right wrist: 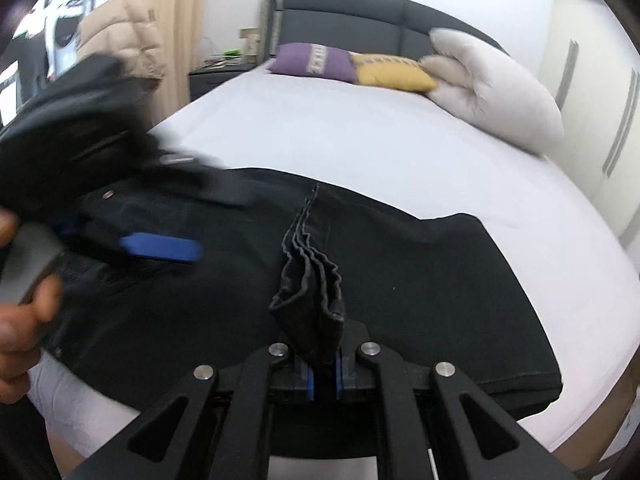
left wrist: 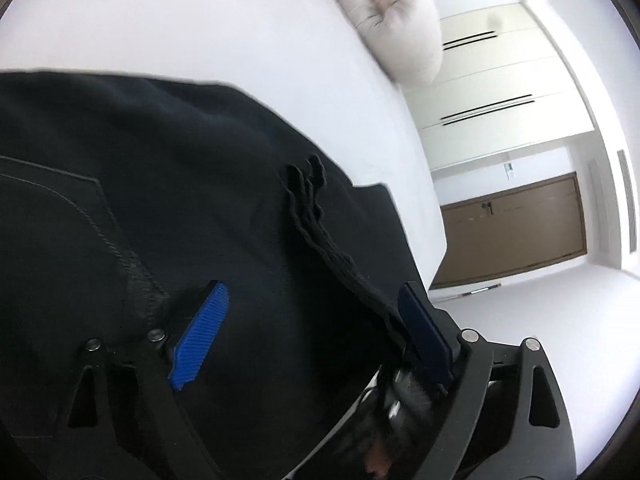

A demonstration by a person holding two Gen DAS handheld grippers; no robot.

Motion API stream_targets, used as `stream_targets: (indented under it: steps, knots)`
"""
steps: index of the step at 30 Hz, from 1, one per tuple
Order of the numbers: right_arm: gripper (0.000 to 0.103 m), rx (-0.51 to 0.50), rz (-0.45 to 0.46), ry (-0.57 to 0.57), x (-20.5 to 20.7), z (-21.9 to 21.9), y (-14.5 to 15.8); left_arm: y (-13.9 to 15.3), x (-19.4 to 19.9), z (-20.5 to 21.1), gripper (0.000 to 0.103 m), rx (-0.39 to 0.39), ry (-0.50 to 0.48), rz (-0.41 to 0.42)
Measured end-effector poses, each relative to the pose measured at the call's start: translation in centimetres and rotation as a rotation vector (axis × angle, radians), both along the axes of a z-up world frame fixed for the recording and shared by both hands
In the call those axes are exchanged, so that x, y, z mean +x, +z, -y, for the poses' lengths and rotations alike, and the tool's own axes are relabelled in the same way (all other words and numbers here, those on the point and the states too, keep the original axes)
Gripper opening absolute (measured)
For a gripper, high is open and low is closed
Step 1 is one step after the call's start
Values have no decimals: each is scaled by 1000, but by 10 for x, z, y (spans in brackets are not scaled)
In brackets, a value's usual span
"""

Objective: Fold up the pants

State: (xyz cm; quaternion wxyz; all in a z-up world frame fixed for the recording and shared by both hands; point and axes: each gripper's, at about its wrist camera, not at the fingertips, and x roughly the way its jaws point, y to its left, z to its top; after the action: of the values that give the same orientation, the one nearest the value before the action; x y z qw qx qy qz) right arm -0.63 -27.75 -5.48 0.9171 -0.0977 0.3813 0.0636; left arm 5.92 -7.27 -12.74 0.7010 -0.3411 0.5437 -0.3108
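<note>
- Two grippers work over black fabric pants (right wrist: pixel 420 280) on a white-sheeted bed (right wrist: pixel 360 140).
- Right gripper (right wrist: pixel 324 376) fingers pinch bunched pant edges.
- Left gripper (left wrist: pixel 312 320) fingers spread apart.

Pants (right wrist: pixel 400 280) on bed (right wrist: pixel 360 140), pillows (right wrist: pixel 496 88) behind

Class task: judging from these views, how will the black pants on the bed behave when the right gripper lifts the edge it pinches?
The pants will probably flop: the pinched edge already bunches in wavy layers at the right gripper. They likely drag across the bed rather than slide freely.
</note>
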Motion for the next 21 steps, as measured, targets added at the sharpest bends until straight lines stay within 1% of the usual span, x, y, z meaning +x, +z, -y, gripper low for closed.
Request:
stream_targets:
  steps: [3, 4, 5, 6, 7, 8, 9, 10, 12, 15, 18, 21]
  knots:
    - [8, -25, 4, 54, -8, -21, -2, -4, 8, -1, 87, 28, -17, -27]
    - [8, -31, 4, 83, -12, -30, -3, -5, 11, -2, 83, 29, -19, -31]
    - [8, -36, 4, 99, -14, -36, -4, -5, 12, -5, 74, 37, -24, -33]
    - [8, -40, 3, 122, -16, -45, -4, -5, 13, -6, 63, 50, -30, -31]
    - [8, -42, 2, 135, -17, -48, -3, -7, 11, -5, 30, 61, -38, -39]
    - [8, -49, 5, 153, -19, -55, -3, -8, 12, -9, 16, 78, -39, -46]
    - [8, -57, 9, 161, -19, -60, -2, -9, 12, -14, 14, 86, -34, -43]
    - [8, -63, 11, 173, -17, -65, -1, -8, 11, -18, 9, 86, -29, -36]
    - [8, -58, 9, 185, -16, -69, 1, -7, 9, -26, 9, 87, -26, -26]
    - [8, -67, 7, 203, -14, -77, 2, -2, 8, -35, 9, 109, -25, -5]
    - [8, -84, -5, 217, -14, -83, -1, 0, 12, -43, 9, 121, -20, -8]
    - [10, -89, -36, 227, -10, -84, -11, -7, 12, -43, 9, 161, -18, -23]
